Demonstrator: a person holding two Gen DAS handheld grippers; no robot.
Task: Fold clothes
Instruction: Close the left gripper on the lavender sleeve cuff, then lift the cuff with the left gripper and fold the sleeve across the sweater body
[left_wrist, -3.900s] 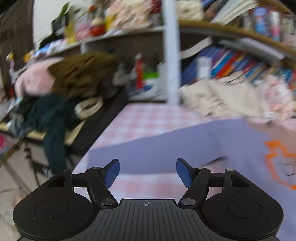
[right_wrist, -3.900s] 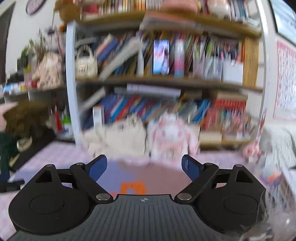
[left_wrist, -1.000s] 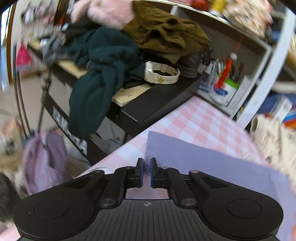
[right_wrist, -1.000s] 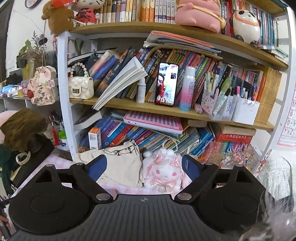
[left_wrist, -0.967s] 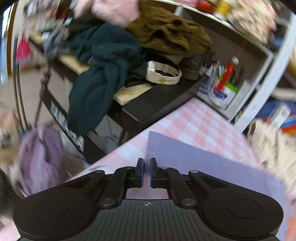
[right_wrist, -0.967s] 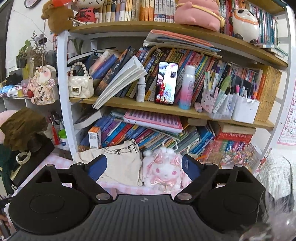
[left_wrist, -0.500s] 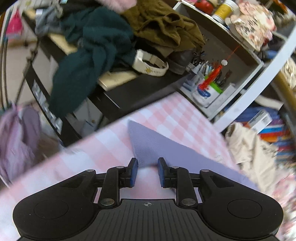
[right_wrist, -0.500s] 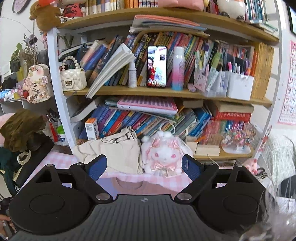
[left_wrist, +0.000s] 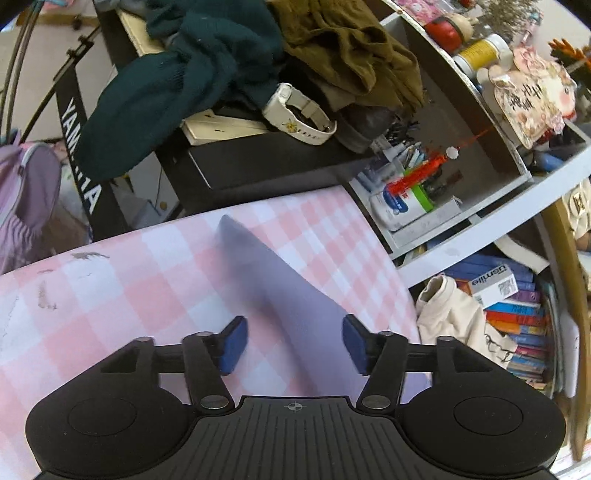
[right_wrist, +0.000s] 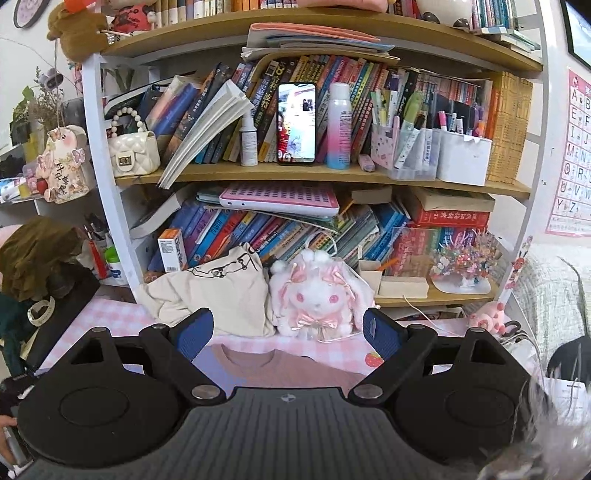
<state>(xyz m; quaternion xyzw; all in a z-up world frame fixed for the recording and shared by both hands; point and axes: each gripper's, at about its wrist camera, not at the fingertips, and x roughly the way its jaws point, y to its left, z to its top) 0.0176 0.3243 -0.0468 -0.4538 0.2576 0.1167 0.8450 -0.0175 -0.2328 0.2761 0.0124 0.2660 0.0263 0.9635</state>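
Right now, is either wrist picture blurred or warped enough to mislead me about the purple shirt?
Left wrist view: the purple shirt is smeared by motion blur between the open left gripper, its edges soft; the checked tablecloth bows from fisheye. Right wrist view: sharp, bookshelf boards curve; the right gripper hides most of the shirt.

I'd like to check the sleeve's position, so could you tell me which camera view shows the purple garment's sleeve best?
The left wrist view: the purple sleeve lies flat on the pink checked tablecloth, between the open left gripper pads, which have just been opening. The right wrist view shows only the garment's neckline, not the sleeve.
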